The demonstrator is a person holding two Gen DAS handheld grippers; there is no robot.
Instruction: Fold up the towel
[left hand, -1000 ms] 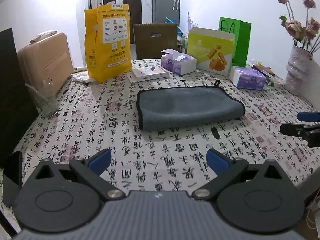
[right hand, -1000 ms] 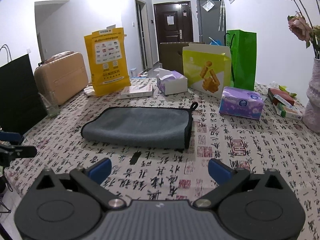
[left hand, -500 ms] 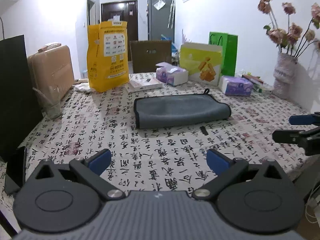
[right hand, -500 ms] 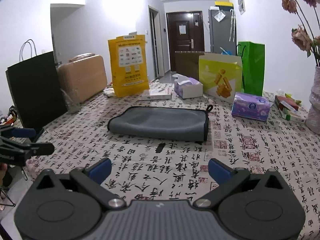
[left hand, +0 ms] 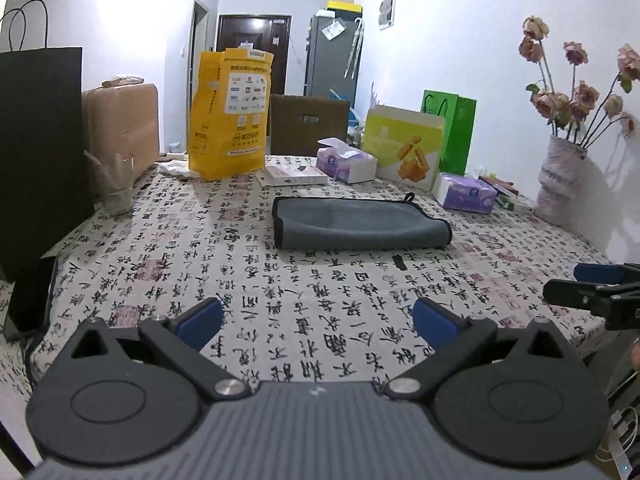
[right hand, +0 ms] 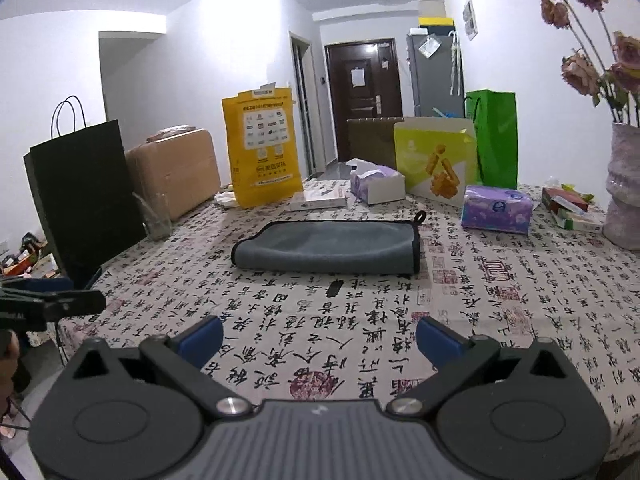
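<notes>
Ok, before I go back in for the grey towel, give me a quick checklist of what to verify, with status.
1. Left gripper open and empty: ok.
2. Right gripper open and empty: ok.
3. Grey black-edged microfibre towel lying flat, folded over once, on the calligraphy-print tablecloth: ok.
4. Both grippers clear of the towel, over the near table edge: ok.
5. Small black object on the cloth just in front of the towel, in the approach path: not ok.
6. Purple tissue pack and white flat box apart from the towel: ok.

One towel point(left hand: 356, 226); two tissue boxes point(left hand: 347, 161)
</notes>
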